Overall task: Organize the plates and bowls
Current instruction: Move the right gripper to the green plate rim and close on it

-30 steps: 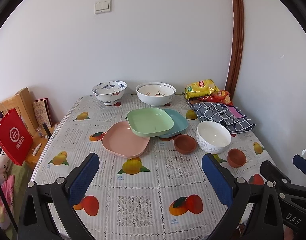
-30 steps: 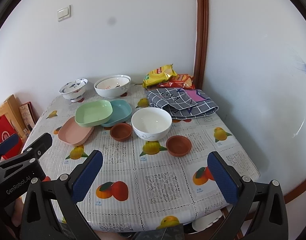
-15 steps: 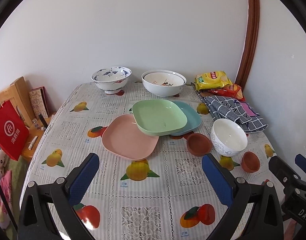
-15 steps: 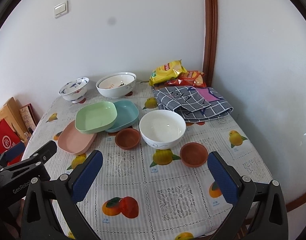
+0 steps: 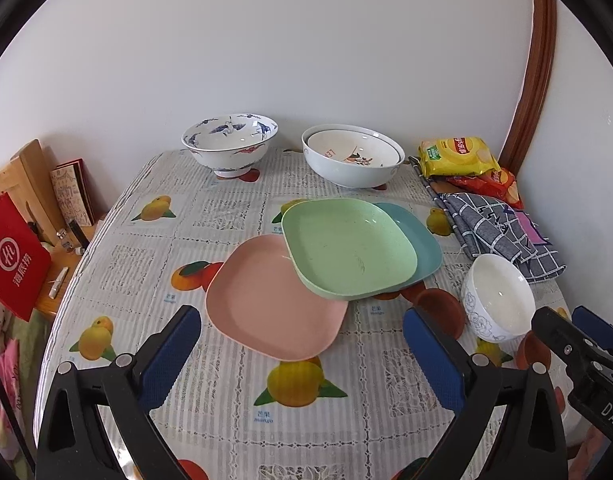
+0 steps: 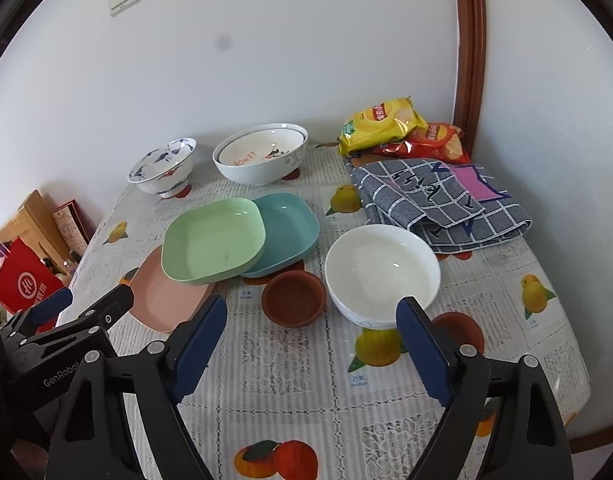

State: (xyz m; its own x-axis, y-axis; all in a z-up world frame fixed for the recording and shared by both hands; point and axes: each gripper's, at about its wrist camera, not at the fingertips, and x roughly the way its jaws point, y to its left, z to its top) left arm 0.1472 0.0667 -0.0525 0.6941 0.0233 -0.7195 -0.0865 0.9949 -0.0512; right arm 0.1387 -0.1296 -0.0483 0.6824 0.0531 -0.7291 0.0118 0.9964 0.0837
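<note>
My left claw (image 5: pixel 298 344) hangs over the near part of the table (image 5: pixel 234 408), jaws apart, nothing between them. My right claw (image 6: pixel 312 344) is also apart and empty; its jaws have just been closing a little.

Task items:
- Pink plate (image 5: pixel 266 300): flat on the cloth, just ahead of the left claw.
- Green plate (image 5: pixel 346 248): rests across the pink plate and the teal plate (image 6: pixel 286 232).
- White bowl (image 6: pixel 382 272): just ahead of the right claw.
- Two brown dishes: one (image 6: pixel 294 298) between the plates and the white bowl, one (image 6: pixel 462 330) partly hidden behind my right finger.
- Patterned bowl (image 5: pixel 230 144) and nested bowls (image 5: pixel 352 158): by the wall.

Surroundings: chip bags (image 6: pixel 382 124) and a checked cloth (image 6: pixel 438 200) occupy the far right corner. A red bag (image 5: pixel 12 260) stands off the left edge.
</note>
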